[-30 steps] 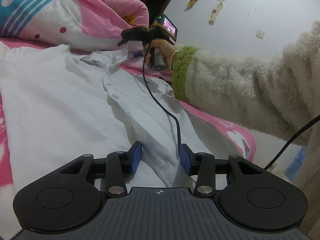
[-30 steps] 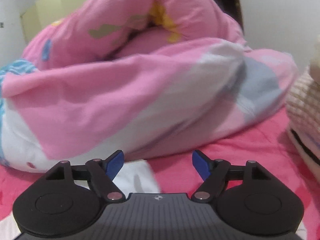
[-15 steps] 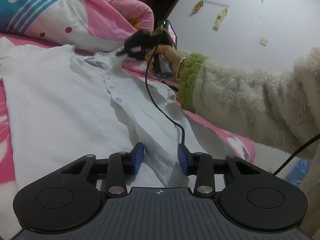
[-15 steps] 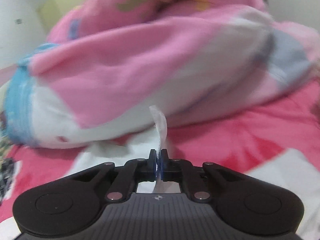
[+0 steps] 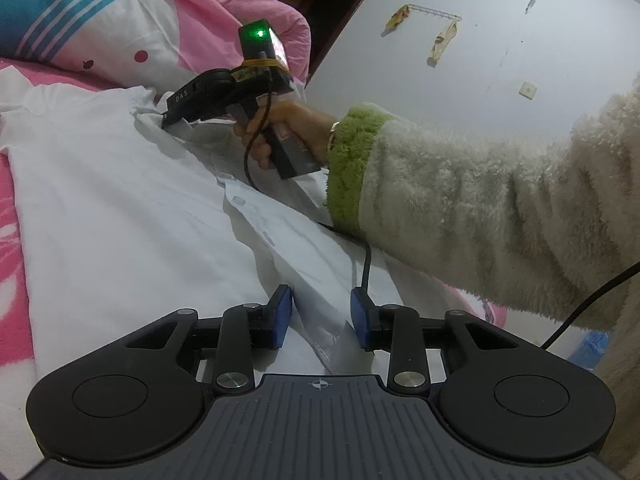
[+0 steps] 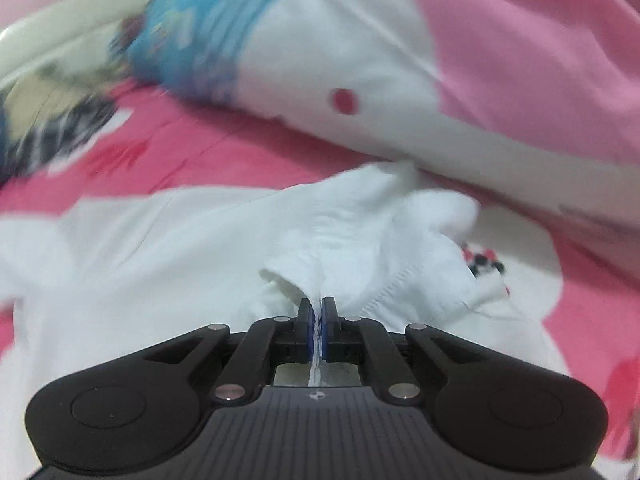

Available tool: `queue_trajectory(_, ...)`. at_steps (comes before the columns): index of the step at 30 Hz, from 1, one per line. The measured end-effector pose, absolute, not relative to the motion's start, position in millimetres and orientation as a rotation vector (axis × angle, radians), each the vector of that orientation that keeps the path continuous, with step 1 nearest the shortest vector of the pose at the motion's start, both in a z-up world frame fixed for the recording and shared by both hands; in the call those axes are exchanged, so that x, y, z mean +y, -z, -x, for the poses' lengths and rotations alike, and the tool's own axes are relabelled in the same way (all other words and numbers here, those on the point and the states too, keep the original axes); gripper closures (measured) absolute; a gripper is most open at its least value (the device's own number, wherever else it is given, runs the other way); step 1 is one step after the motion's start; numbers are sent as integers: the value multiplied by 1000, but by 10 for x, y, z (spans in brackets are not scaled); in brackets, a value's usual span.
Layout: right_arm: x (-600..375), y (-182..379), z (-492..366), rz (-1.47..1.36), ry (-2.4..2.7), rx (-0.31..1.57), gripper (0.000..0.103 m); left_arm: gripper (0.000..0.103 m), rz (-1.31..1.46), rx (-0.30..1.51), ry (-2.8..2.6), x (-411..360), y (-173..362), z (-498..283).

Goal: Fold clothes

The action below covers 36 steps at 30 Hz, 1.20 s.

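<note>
Since a second ago my right tongs (image 6: 319, 322) have swung from the pink quilt (image 5: 224, 12) down onto the shirt (image 5: 120, 208) and pressed together; they now pinch a thin ridge of white cloth at the collar end, the fabric standing up between the blue pads (image 6: 306, 328); seen from my left tongs, their black nose (image 5: 166, 118) bites the bunched collar just below the quilt, gripped by my right hand (image 5: 288, 128), with a fuzzy cream sleeve (image 5: 480, 208) and green cuff behind it and a black cable hanging from the handle across the shirt. My left tongs (image 5: 322, 316) sit low at the shirt's near end, part way spread; a raised fold of the button placket runs between the pads (image 5: 280, 314), and I cannot tell whether they press it. The shirt lies flat and open on the pink sheet (image 5: 12, 248), collar toward the quilt; the right-hand view is blurred.
</note>
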State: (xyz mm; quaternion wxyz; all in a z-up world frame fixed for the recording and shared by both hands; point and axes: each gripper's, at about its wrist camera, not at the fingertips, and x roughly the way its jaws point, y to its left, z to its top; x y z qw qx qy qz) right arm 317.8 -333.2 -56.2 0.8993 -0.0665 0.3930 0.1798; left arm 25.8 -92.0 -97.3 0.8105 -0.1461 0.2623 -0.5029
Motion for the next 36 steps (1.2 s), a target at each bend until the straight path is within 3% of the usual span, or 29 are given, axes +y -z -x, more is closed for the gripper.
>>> queue_trajectory(1,-3317,518,-3143,161,-387,817,96,71,313,561,1075,-920,973,-260)
queue_trajectory(3,-3318,404,-3065,210,-397,815,80,71,313,562,1075,-916,977,-256)
queue_trajectory(4,-3337,331,-3007,219,-400,794,61,71,314,562,1075,-912,980,-251)
queue_trajectory(5,-3382,238,-2954,212,-413,761,53,71,314,562,1075,-909,984,-245)
queue_trajectory(10,-3845,-102,-3079,-48,-328,662,36,71,316,564,1075,-905,1008,-235)
queue_trajectory(13,-4090,-3,-3498,-213,-147,739,35,71,312,562,1075,-896,1020,-208)
queue_trajectory(21,-4477,513,-4353,-528,56,966,43,71,307,561,1077,-913,1021,-198)
queue_trajectory(22,-4462,512,-4373,-507,50,961,49,71,307,560,1077,-913,1021,-198)
queue_trajectory(24,-4402,471,-4369,-439,12,953,78,71,307,560,1077,-912,1019,-191)
queue_trajectory(25,-4376,444,-4333,-424,-23,944,101,71,307,560,1076,-911,1018,-185)
queue_trajectory(36,-3698,-84,-3298,202,-262,444,101,71,302,556,1072,-903,1026,-152)
